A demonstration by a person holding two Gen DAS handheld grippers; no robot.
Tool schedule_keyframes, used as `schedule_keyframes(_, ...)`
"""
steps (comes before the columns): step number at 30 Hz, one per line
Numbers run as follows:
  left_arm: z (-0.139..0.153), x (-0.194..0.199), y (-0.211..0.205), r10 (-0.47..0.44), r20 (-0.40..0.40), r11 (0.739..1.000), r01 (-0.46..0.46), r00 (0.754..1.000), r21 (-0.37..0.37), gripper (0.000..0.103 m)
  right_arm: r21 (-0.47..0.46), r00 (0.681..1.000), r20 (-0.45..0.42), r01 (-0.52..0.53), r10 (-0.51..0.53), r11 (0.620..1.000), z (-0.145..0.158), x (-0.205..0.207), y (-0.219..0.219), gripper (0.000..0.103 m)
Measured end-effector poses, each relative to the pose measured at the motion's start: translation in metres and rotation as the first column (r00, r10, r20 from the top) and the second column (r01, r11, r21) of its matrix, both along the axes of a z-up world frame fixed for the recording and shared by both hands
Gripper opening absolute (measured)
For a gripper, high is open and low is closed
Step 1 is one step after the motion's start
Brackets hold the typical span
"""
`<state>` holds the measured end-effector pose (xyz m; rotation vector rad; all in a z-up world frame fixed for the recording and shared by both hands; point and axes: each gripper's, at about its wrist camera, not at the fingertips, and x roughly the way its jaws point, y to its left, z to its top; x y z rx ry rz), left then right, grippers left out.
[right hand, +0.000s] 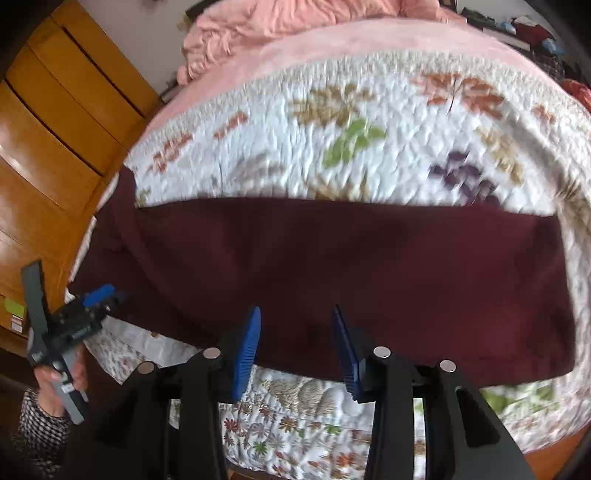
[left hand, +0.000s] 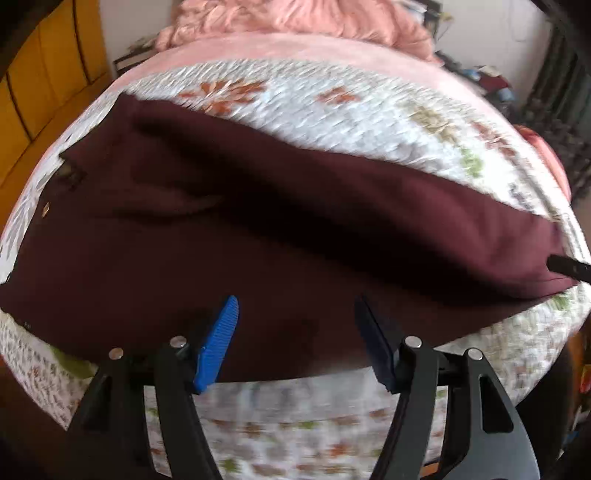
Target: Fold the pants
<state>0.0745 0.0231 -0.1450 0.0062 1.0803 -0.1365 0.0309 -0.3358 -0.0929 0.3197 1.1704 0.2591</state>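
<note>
Bedroom: floral quilt (right hand: 369,155) on bed, pink blanket (left hand: 295,22) behind, wood cabinet (right hand: 55,122) at left. Pants (right hand: 332,266) are laid flat as 1 long strip across the quilt, apparently legs stacked (judged ready for a crosswise fold). Left gripper (left hand: 295,325) and right gripper (right hand: 295,332) are held spread above the near edge, nothing gripped.

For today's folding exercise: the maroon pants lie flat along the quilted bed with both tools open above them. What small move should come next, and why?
Probably lower the right tool onto the near edge of the pants at the leg end and close on it. Both it and the left tool are open and hold nothing, and the pants lie lengthwise, not yet folded end to end.
</note>
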Motion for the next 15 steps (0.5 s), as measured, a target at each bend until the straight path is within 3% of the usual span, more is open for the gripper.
schedule_keyframes(2,-0.011,0.005,0.007,0.017,-0.039,1.0,-0.017,0.999,0.006,0.065,-0.02,0.998,-0.06,0.004,-0.006,1.0,-0.02,0.002,0.007,0.04)
schedule_keyframes(4,-0.02,0.006,0.011,0.012,-0.045,1.0,-0.012,0.999,0.002,0.066,-0.042,0.998,-0.058,0.009,-0.011,0.999,-0.031,-0.002,0.011,0.04)
schedule_keyframes(7,-0.02,0.005,0.01,-0.005,-0.028,1.0,0.005,1.0,0.009,0.066,-0.114,0.998,-0.06,-0.019,0.012,0.993,-0.021,-0.001,0.022,0.04)
schedule_keyframes(9,-0.014,0.003,0.012,-0.009,-0.027,1.0,0.009,1.0,-0.01,0.066,-0.16,0.999,-0.01,-0.037,0.036,0.986,0.002,0.001,0.034,0.042)
schedule_keyframes(11,-0.005,0.001,0.021,0.009,-0.011,1.0,-0.009,1.0,-0.026,0.07,-0.088,0.993,0.054,-0.099,0.104,0.991,0.025,0.006,0.052,0.047)
schedule_keyframes(13,0.003,-0.001,0.035,0.044,0.002,0.998,-0.044,0.999,-0.034,0.072,0.003,0.972,0.101,-0.212,0.211,0.977,0.047,0.018,0.085,0.059)
schedule_keyframes(15,0.006,0.002,0.048,0.078,0.011,0.997,-0.078,0.997,-0.03,0.072,0.054,0.943,0.132,-0.314,0.305,0.948,0.058,0.037,0.129,0.059)
